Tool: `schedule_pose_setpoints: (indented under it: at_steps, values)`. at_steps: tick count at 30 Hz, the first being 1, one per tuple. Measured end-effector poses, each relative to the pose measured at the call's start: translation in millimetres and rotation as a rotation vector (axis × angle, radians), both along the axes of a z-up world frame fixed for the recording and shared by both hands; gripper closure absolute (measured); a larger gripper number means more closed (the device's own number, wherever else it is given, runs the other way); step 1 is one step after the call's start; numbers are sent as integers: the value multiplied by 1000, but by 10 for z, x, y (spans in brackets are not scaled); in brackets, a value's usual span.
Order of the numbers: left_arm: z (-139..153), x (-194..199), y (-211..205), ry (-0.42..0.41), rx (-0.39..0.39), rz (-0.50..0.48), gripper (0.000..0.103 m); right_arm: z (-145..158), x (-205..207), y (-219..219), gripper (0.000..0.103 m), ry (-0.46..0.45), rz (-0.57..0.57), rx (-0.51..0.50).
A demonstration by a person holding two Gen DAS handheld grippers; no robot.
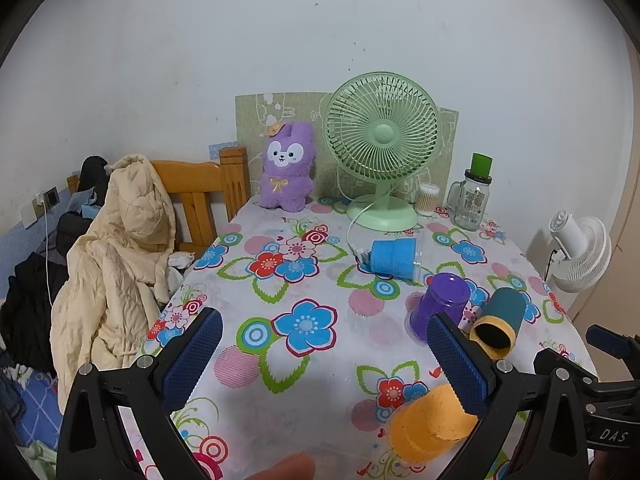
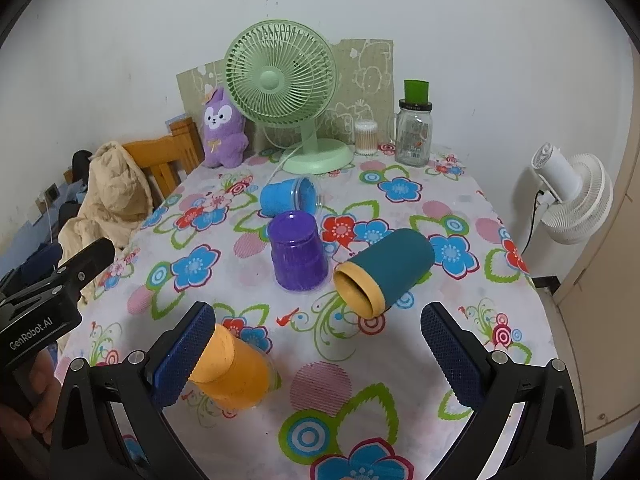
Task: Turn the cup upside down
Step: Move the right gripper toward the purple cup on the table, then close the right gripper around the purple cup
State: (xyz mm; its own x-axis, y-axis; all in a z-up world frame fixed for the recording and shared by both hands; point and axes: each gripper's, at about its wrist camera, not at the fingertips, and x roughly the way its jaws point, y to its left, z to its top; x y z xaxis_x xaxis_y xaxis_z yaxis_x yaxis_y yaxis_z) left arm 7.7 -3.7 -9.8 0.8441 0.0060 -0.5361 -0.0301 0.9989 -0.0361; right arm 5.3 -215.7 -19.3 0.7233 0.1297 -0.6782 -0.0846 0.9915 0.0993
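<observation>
Several cups are on the flowered tablecloth point(image 2: 400, 360). A purple cup point(image 2: 297, 251) stands upside down; it also shows in the left wrist view point(image 1: 442, 304). A teal cup point(image 2: 386, 276) with a yellow rim lies on its side, mouth toward me point(image 1: 500, 320). A blue cup point(image 2: 288, 197) lies on its side farther back point(image 1: 394, 258). An orange cup point(image 2: 234, 372) sits base up, just inside the right gripper's left finger point(image 1: 432, 424). My right gripper point(image 2: 318, 356) is open and empty above the cloth. My left gripper point(image 1: 324, 360) is open and empty.
A green desk fan point(image 2: 284, 92), a purple plush toy point(image 2: 222, 132), a cotton swab box point(image 2: 366, 138) and a glass jar point(image 2: 414, 132) with a green cap stand at the back. A chair with a beige coat point(image 1: 120, 248) is at the left. A white fan point(image 2: 576, 200) is at the right.
</observation>
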Motion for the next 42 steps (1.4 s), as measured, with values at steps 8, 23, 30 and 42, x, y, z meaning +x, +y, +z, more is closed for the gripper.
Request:
schedule_pose_setpoints:
  at_steps: [8, 23, 30, 42]
  values:
    - [-80, 67, 23, 31, 2, -14, 0, -34, 101, -64, 0, 16, -19, 28]
    - [-354, 543, 97, 120, 15, 2, 0, -261, 1078, 167, 0, 161, 127, 3]
    - [-455, 775, 158, 161, 31, 33, 0, -317, 1325, 402, 0, 225, 212, -42]
    - [-632, 913, 230, 211, 39, 64, 0, -502, 1726, 483, 14, 305, 215, -84]
